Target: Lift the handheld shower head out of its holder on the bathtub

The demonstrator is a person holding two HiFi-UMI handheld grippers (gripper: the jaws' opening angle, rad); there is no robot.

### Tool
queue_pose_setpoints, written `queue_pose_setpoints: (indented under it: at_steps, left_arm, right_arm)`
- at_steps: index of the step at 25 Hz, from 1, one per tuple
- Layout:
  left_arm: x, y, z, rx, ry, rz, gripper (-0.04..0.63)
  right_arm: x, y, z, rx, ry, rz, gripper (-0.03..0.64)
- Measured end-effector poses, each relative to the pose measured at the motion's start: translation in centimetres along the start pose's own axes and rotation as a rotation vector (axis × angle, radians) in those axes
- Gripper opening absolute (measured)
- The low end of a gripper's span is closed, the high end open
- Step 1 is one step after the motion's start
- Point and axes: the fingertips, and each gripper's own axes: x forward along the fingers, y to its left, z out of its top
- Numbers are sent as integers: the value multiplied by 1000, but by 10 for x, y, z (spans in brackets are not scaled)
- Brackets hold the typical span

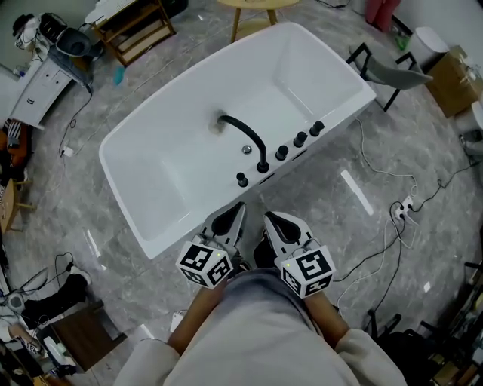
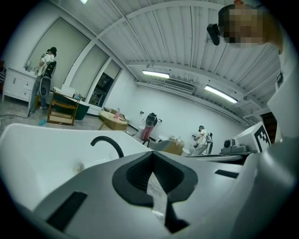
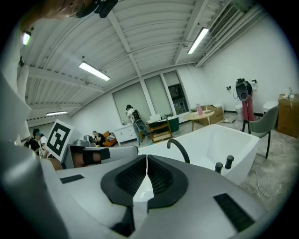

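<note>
Cannot tell the shower head from the knobs among the small black fittings [image 1: 281, 153] on the tub [image 1: 143, 219] rim in the head view. Shows only the spout [image 2: 108, 144] in the left gripper view; loses the other fittings behind the left tool [image 2: 152, 156]. Leaves just spout and two knobs [image 3: 223, 164] clear of the right tool [image 3: 146, 158]. Cuts the table [image 1: 253, 6] at the head view's top edge.

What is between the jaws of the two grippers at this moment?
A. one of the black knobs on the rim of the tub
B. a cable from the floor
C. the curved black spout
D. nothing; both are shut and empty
D: the left gripper and the right gripper hang on the person's side of the bathtub, and each gripper view shows the jaws closed together on nothing.
</note>
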Motion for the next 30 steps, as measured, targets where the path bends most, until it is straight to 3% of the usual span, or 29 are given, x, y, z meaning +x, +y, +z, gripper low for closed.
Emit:
queue_pose_setpoints:
  at_steps: [8, 13, 22, 30]
  left_arm:
    - [27, 8, 25, 66, -91, 84, 5]
    - [29, 16, 18, 15, -134, 93, 5]
    - [36, 40, -17, -33, -121, 124, 5]
    - [48, 81, -51, 10, -77, 205, 5]
  right_arm:
    - [20, -26, 38, -32, -78, 62, 20]
    - [35, -28, 35, -26, -52, 92, 20]
    - [58, -24, 9, -12, -5, 119, 20]
    - [79, -24, -2, -33, -6, 126, 20]
